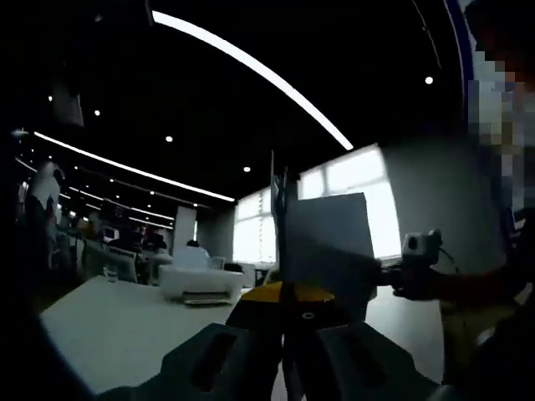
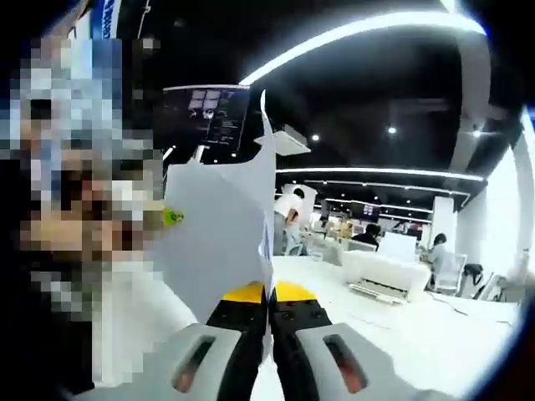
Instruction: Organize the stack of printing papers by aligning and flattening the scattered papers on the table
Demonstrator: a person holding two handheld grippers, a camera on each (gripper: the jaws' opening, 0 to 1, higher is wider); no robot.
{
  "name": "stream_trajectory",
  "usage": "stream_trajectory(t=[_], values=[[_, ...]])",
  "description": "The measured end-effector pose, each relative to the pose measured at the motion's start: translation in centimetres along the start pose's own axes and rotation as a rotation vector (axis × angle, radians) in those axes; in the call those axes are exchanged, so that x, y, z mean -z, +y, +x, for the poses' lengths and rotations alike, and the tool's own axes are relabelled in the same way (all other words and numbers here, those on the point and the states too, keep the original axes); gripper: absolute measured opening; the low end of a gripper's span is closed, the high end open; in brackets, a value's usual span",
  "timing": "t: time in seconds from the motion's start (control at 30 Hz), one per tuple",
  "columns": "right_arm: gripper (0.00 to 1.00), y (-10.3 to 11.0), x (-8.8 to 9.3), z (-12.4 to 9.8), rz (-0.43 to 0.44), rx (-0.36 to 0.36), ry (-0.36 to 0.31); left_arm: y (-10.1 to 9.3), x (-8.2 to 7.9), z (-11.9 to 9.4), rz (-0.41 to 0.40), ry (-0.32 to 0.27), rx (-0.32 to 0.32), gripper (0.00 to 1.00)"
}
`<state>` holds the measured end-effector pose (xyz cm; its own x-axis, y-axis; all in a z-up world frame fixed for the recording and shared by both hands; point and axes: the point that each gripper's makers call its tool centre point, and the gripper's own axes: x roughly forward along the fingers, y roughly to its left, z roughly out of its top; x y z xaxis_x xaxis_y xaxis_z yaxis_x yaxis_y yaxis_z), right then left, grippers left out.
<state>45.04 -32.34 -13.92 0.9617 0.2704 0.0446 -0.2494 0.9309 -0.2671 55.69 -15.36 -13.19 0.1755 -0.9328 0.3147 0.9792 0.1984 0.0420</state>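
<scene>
A stack of white printing papers [image 1: 328, 242] is held upright above the table, pinched from both ends. My left gripper [image 1: 282, 289] is shut on its near edge, its yellow-tipped jaws pressed together around the sheets. The right gripper [image 1: 394, 281] comes in from the right at the stack's far edge. In the right gripper view, the papers [image 2: 224, 238] stand up and fan out to the left, and my right gripper [image 2: 269, 289] is shut on their lower edge. The sheets are not aligned; one thin edge [image 2: 266, 125] sticks up above the others.
A white table [image 1: 117, 334] lies below, with a white printer [image 1: 197, 284] on it; the same printer [image 2: 386, 276] sits right of the papers on the table [image 2: 435, 342]. A person stands close on the left [image 2: 75, 209]. Other people and desks fill the background.
</scene>
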Motion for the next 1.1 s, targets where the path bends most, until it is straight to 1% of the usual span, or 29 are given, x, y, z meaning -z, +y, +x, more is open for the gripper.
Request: stream_trajectory(t=[0.03,0.07,0.13,0.17,0.23,0.27,0.3,0.37,0.43,0.47,0.5,0.53,0.57,0.63,0.73,0.8,0.83,0.87,1.0,1.03,1.1], values=[[0.00,0.4,0.4,0.1,0.011,-0.003,0.001,0.1,1.2,-0.1,-0.008,0.026,-0.006,0.06],[0.00,0.5,1.0,0.2,0.024,-0.007,0.014,0.2,2.4,-0.3,-0.031,0.059,-0.011,0.06],[0.00,0.8,2.0,0.2,0.046,0.000,0.045,0.4,4.6,-0.7,-0.047,0.111,-0.016,0.06],[0.00,1.2,2.3,0.2,0.045,-0.001,0.051,0.5,5.3,-0.8,-0.043,0.124,-0.024,0.06],[0.00,1.7,2.5,0.3,0.040,-0.008,0.063,0.5,6.1,-1.1,-0.054,0.137,-0.028,0.06],[0.00,1.7,2.5,0.4,0.041,-0.008,0.064,0.5,5.9,-1.2,-0.111,0.118,-0.031,0.06],[0.00,1.6,2.6,0.6,0.052,-0.009,0.069,0.6,5.8,-1.2,-0.129,0.115,-0.035,0.06],[0.01,1.4,2.5,0.8,0.059,-0.005,0.080,0.9,5.6,-1.2,-0.128,0.124,-0.044,0.06],[0.03,1.2,2.2,1.2,0.042,0.022,0.092,1.3,5.4,-1.0,-0.119,0.142,-0.057,0.07],[0.07,1.0,2.2,1.3,0.042,0.027,0.101,1.5,5.3,-0.9,-0.119,0.153,-0.065,0.08],[0.14,0.8,2.2,1.4,0.049,0.025,0.107,1.7,5.3,-0.8,-0.121,0.160,-0.072,0.09],[0.22,0.9,2.3,1.4,0.074,0.018,0.112,1.8,5.1,-0.8,-0.123,0.161,-0.075,0.10],[0.22,1.4,2.6,1.3,0.105,0.004,0.114,1.8,5.0,-0.8,-0.127,0.161,-0.078,0.11],[0.21,1.6,3.1,1.3,0.123,-0.019,0.129,1.9,4.9,-0.8,-0.134,0.162,-0.078,0.12],[0.26,1.5,4.2,1.4,0.129,-0.025,0.158,2.1,5.1,-0.9,-0.144,0.174,-0.083,0.15],[0.28,2.0,5.1,1.2,0.142,-0.037,0.190,2.2,5.1,-1.1,-0.164,0.172,-0.083,0.16],[0.30,2.1,5.9,1.3,0.154,-0.048,0.217,2.2,5.1,-1.1,-0.176,0.172,-0.084,0.16],[0.32,2.1,6.6,1.3,0.170,-0.051,0.241,2.2,5.1,-1.2,-0.180,0.172,-0.084,0.16],[0.40,1.3,7.8,1.4,0.196,-0.031,0.270,2.3,5.1,-1.2,-0.196,0.174,-0.086,0.16],[0.41,1.0,7.8,1.4,0.194,-0.025,0.268,2.4,5.1,-1.2,-0.204,0.174,-0.083,0.16],[0.44,0.7,7.0,1.5,0.174,-0.028,0.239,2.4,5.1,-1.1,-0.216,0.174,-0.080,0.15]])
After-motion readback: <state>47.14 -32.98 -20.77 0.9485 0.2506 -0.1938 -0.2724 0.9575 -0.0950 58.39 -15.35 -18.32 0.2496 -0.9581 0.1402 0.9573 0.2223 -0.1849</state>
